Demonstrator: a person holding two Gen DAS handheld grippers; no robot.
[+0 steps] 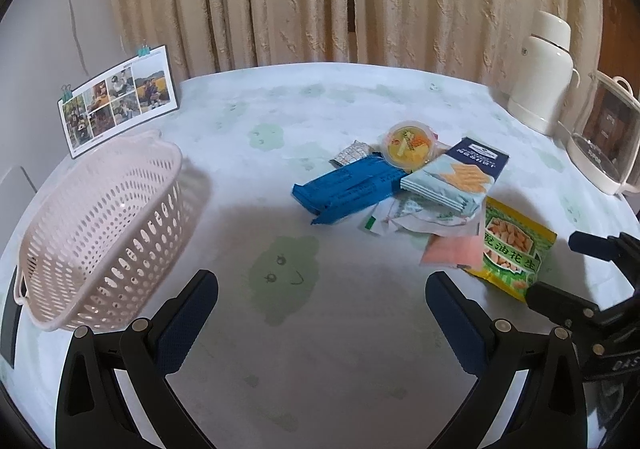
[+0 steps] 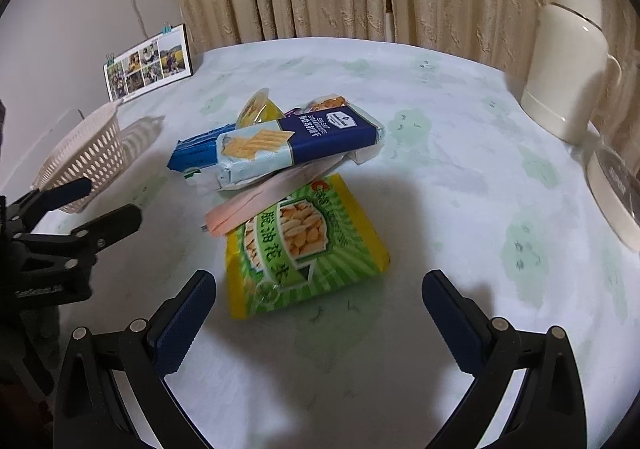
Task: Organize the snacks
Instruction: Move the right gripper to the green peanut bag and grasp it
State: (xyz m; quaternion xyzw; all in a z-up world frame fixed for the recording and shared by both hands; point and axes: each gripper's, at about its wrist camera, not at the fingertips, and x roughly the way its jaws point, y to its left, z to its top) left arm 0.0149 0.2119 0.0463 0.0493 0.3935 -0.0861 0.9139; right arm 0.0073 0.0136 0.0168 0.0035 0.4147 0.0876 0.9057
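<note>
Basket (image 1: 100, 233) interior only in left view; peanut bag (image 2: 304, 245) closer in right.

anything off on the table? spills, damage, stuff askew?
No spills or damage visible. The snacks sit in a loose, overlapping heap: cracker pack lies tilted across the blue pack, and a pink packet overlaps the peanut bag. Pink basket stands upright, nothing in it.

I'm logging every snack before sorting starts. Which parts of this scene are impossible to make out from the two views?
- Crumpled white wrappers, left wrist view: mostly covered by the pale blue cracker pack; their count is unclear.
- Small silvery packet, left wrist view: too small to read.
- Clear glass kettle, right wrist view: cut off by the frame edge.
- Pink perforated plastic basket, right wrist view: inside hidden by its wall.
</note>
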